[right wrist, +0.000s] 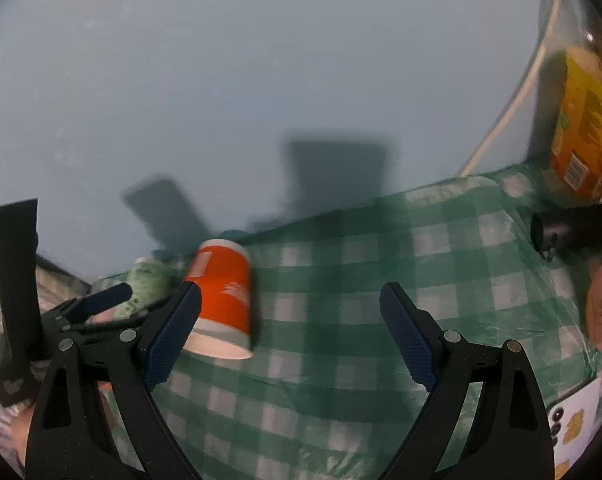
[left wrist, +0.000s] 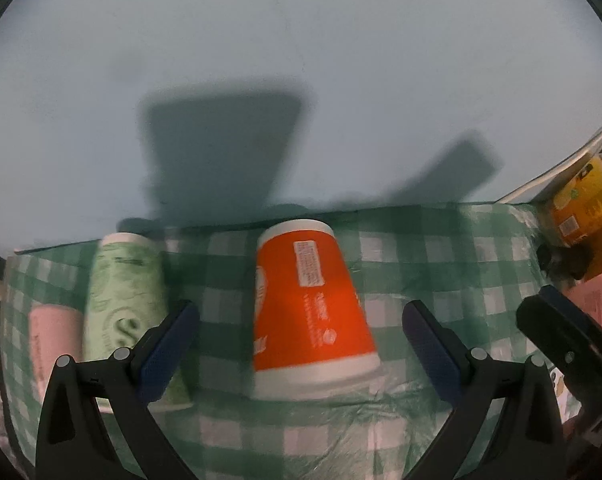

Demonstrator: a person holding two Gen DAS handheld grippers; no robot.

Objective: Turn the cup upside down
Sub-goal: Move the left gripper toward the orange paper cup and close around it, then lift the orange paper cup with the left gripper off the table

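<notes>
left wrist view: left gripper (left wrist: 301,344) hanging wide apart, gripping nothing; orange cup (left wrist: 311,308) sitting mouth-down on checked cloth (left wrist: 421,264) at frame centre, between fingers, untouched. green cup (left wrist: 125,300) standing at left.

right wrist view: right gripper (right wrist: 291,334) gaping apart, empty; orange cup (right wrist: 223,304) showing at centre left. flip looking done; only pulling back remaining.

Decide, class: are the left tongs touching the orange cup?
Apart. In the left wrist view the orange cup stands rim-down between the open left tongs, with checked cloth visible on both sides.
</notes>
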